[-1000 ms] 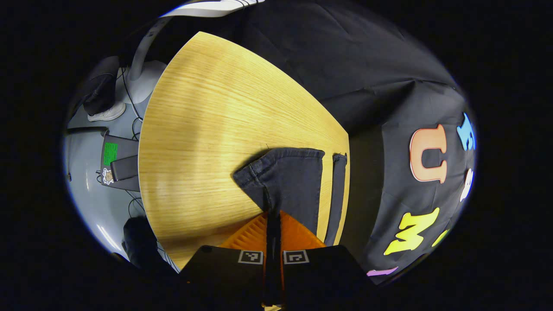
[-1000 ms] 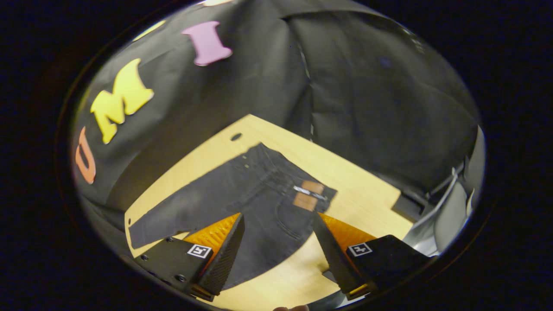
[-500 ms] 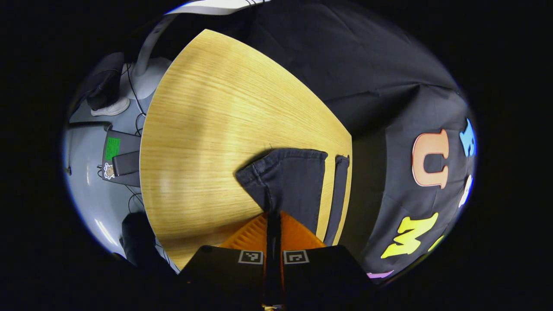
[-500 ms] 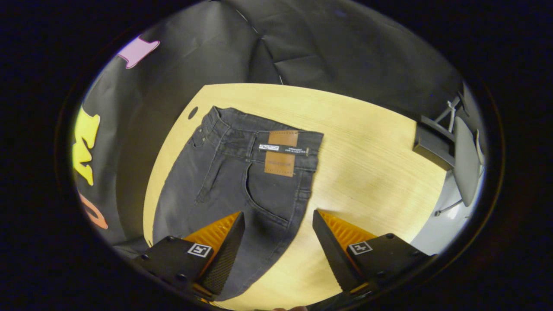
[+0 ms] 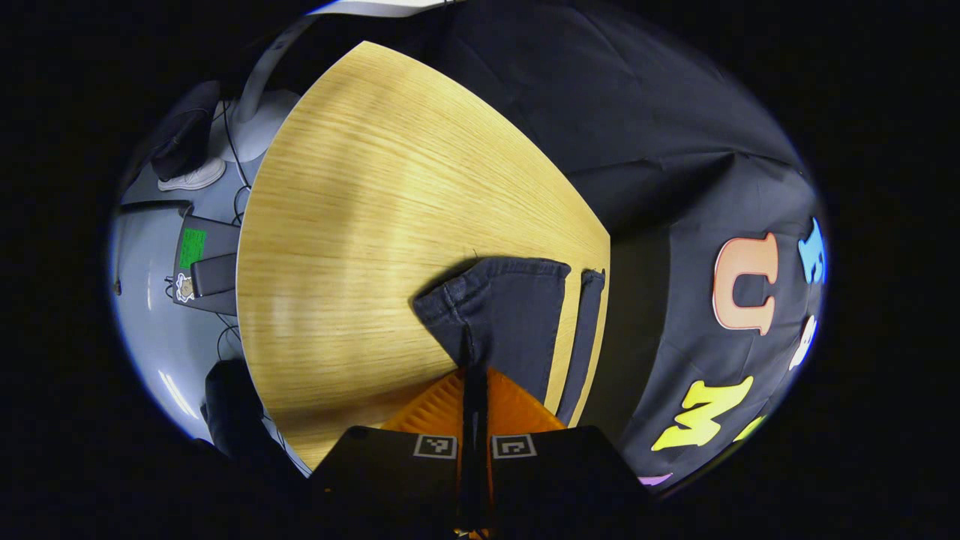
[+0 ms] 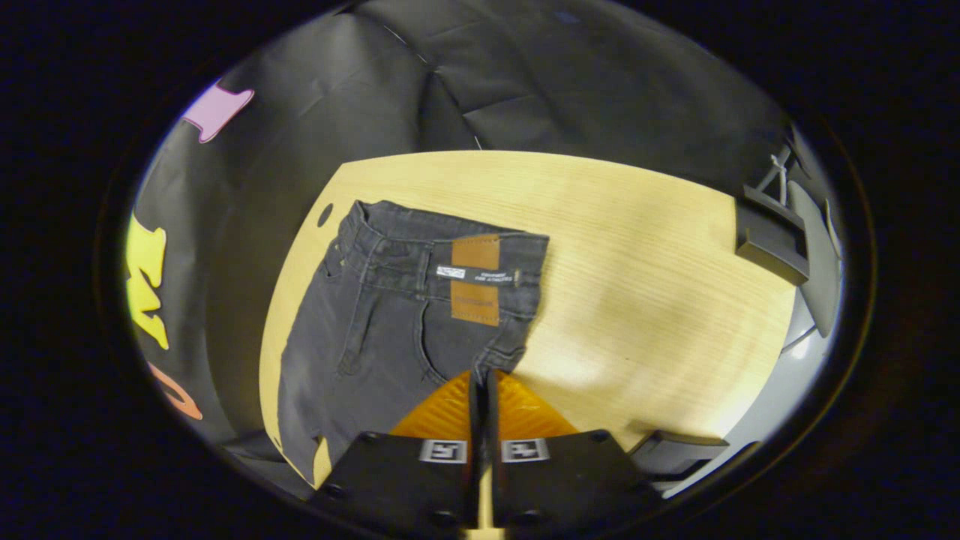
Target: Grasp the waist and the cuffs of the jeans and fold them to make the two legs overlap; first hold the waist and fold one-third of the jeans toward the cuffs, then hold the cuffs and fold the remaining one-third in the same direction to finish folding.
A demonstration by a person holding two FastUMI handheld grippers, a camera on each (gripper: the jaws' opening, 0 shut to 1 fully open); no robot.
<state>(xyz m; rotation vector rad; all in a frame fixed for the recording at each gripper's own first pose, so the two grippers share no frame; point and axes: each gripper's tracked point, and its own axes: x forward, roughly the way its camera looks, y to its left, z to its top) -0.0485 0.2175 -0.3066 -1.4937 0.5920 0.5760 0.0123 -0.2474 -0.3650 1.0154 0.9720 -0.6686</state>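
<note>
Jeans lie on the wooden table in the left gripper view, with 1 leg end bunched up and pinched between the orange fingers of the left gripper, which is clenched on the fabric. The other leg lies flat just beside it, along the table's right edge next to the black cloth wall. Bare tabletop stretches wide ahead and to the left; past its left edge is grey floor with a dark box.

In the right gripper view, the jeans' waist lies flat by the table's left edge, leather patch facing up. The right gripper is clenched on the hip edge below the waistband. Open tabletop spreads to the right.
</note>
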